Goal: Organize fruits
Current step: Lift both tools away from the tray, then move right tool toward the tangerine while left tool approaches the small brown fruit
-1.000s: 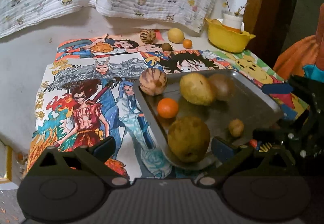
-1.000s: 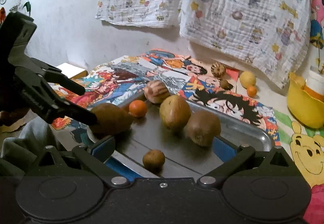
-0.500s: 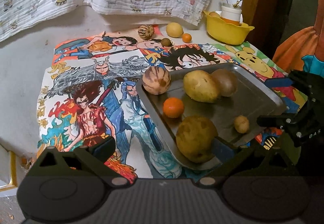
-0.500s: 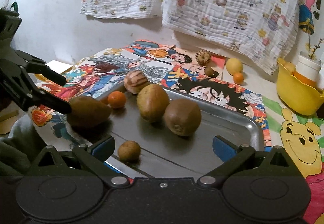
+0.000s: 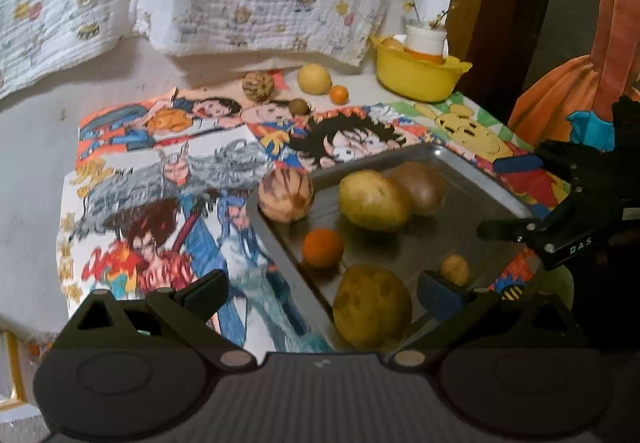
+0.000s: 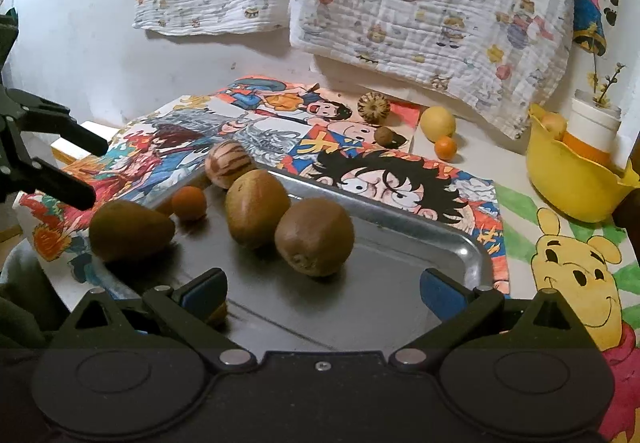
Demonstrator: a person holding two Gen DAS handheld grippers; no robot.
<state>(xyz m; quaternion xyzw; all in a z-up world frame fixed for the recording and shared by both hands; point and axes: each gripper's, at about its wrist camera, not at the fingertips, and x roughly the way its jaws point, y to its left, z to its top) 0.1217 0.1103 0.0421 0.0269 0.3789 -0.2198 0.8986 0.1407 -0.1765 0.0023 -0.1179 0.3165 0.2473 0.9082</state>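
White printed cloth (image 6: 420,3) hangs on the wall behind a table spread with bright cartoon posters (image 5: 168,179). On the posters lies a metal tray (image 6: 452,243) holding six fruits: a big brownish pear (image 5: 372,307) at the near corner, a yellow-brown pear (image 5: 374,199) touching a brown kiwi (image 5: 420,183), a striped round fruit (image 5: 285,189) at the rim, a small orange (image 5: 323,247), and a tiny brown fruit (image 5: 454,269). Four more fruits sit well apart at the back: a striped ball (image 6: 373,106), a lemon (image 6: 437,123), a small nut-brown fruit (image 6: 384,135) and a second small orange (image 6: 445,147), near a yellow bowl (image 6: 568,179).

Both claws are spread wide and hold nothing: the left gripper (image 5: 320,291) hovers near the big pear, the right gripper (image 6: 322,289) over the tray's near edge. It looks like a pause between placements; next would likely be reaching to the back for a remaining fruit, closing gently since round fruit rolls.
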